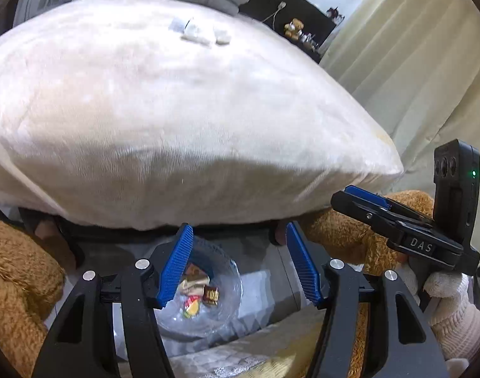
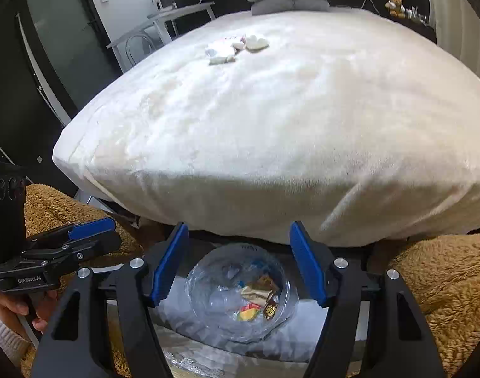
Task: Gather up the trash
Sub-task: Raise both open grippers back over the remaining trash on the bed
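Both grippers, left (image 1: 238, 263) and right (image 2: 238, 263), gape empty; soft tissues (image 2: 236, 47) on the bed (image 2: 271, 126) risk slipping from the pinch.

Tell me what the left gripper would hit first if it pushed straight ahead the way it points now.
Probably the front edge of the white blanket, which fills the view above the open left gripper. The clear bowl of wrappers sits lower between the fingers; depth is hard to judge through the fisheye.
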Motion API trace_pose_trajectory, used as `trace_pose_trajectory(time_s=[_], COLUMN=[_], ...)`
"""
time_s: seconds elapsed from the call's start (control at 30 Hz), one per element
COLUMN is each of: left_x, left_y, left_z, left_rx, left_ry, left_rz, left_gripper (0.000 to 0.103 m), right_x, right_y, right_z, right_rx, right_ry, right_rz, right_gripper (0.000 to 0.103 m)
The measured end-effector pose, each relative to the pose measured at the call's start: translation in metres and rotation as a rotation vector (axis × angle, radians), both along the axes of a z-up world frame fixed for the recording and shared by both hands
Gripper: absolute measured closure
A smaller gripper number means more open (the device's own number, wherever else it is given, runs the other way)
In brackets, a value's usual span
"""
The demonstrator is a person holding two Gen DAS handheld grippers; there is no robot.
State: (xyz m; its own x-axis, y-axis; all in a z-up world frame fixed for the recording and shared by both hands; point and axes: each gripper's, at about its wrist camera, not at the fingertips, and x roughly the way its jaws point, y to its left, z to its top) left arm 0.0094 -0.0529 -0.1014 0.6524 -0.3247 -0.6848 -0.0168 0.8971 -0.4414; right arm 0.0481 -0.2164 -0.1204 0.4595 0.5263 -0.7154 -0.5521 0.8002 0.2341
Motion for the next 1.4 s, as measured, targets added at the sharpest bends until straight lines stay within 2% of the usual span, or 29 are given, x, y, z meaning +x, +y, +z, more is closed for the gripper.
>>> trace_pose_trajectory(time_s=[0.2, 0.37, 0.53, 0.87, 1.23, 1.4], left_x=[0.001, 0.008, 0.025, 0.076, 0.150, 0.179], left_y=[0.010, 0.023, 0.036, 0.059, 0.070, 0.077], left_z=[0.019, 0.034, 0.046, 0.078, 0.079, 0.078], left_rx=[-0.007, -0.013, 0.017, 0.077, 0.109, 0.108], left_ry=[-0.064, -0.108, -0.109, -0.126, -0.123, -0.130], left_rz=[0.030, 0.040, 0.037, 0.008, -0.016, -0.032], left_gripper=[0.043, 0.043, 0.043, 0.043, 0.043, 0.043], right_x=[0.000, 0.024, 0.056, 0.125, 0.181, 0.210], right_y=[-0.001, 0.001, 0.009, 0.029, 0.055, 0.069], right_z=[0.021, 0.035, 0.048, 0.067, 0.073, 0.070], right_rx=[0.031, 0.031, 0.017, 0.026, 0.022, 0.012], right_ry=[-0.092, -0.124, -0.158, -0.199, -0.203, -0.186], right_rz=[0.015, 0.022, 0.033, 0.030, 0.037, 0.002], right_gripper=[0.036, 0.036, 0.036, 0.036, 0.036, 0.036])
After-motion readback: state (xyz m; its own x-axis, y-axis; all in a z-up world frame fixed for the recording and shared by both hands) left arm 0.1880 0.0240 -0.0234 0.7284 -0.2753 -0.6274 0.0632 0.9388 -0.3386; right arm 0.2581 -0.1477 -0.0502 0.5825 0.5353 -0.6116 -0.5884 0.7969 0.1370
